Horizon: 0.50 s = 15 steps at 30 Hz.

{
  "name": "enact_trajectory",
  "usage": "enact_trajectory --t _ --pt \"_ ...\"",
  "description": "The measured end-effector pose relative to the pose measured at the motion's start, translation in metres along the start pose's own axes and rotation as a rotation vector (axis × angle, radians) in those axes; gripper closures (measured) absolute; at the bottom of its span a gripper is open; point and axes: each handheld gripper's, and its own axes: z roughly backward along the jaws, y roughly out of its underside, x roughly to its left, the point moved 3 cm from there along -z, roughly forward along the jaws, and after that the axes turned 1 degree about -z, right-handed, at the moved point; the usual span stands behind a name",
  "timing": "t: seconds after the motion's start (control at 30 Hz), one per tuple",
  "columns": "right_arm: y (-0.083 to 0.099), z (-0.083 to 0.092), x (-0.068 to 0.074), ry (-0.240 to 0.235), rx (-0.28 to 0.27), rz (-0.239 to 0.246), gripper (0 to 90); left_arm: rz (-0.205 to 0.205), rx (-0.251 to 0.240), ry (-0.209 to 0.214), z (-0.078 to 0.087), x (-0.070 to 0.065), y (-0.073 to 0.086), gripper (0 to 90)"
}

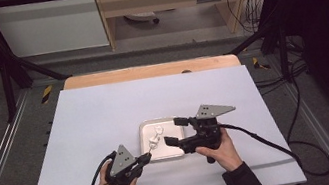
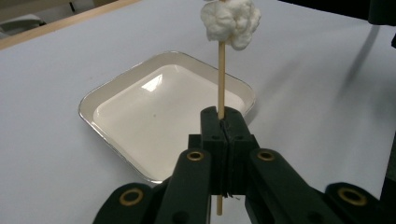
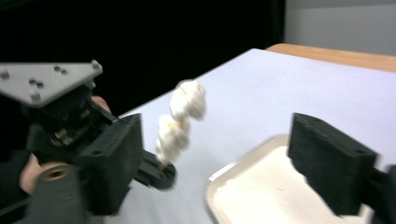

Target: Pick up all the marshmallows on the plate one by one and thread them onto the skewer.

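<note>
- My left gripper (image 1: 144,160) is clenched on a thin wooden skewer (image 2: 221,74); in the left gripper view the stick stands upright between the two closed black jaws.
- White fluffy lumps (image 2: 231,18) are threaded on the skewer's upper part; in the high view they hang over the left part of the tray.
- My right gripper (image 1: 175,131) is released: its jaws stand wide apart with nothing between them, above the tray's right half.
- In the right gripper view, the lumps (image 3: 182,121) sit beyond my open jaws, near my left gripper.
- The tray (image 1: 146,151), shallow, square and white with a metal rim, rests on the white tabletop (image 1: 97,124), nearer its front edge than its far edge, between my two hands.
</note>
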Motion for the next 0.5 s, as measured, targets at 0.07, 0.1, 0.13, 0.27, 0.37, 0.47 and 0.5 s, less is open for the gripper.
enact_trajectory --t 0.07,0.1,0.13,0.27,0.37,0.47,0.5 --pt "0.004 0.008 -0.005 0.042 0.028 0.027 8.8 0.032 0.005 -0.003 0.000 0.005 0.000 88.8" --pt "0.008 0.012 -0.009 0.061 0.048 0.030 7.3 0.044 0.006 -0.007 0.000 0.007 0.000 88.8" --pt "0.012 0.015 -0.013 0.083 0.068 0.032 6.3 0.054 0.012 -0.011 0.000 0.009 -0.001 88.8" --pt "0.035 0.030 -0.031 0.168 0.131 0.044 3.4 0.105 0.046 -0.031 -0.003 0.016 -0.004 88.7" --pt "0.047 0.040 -0.044 0.234 0.171 0.030 0.9 0.128 0.090 -0.043 -0.013 0.021 -0.008 88.6" --pt "0.058 0.050 -0.052 0.264 0.200 0.053 0.8 0.143 0.120 -0.062 -0.028 0.026 -0.013 88.6" --pt "0.061 0.054 -0.053 0.277 0.206 0.051 0.8 0.160 0.126 -0.064 -0.033 0.027 -0.015 88.6"
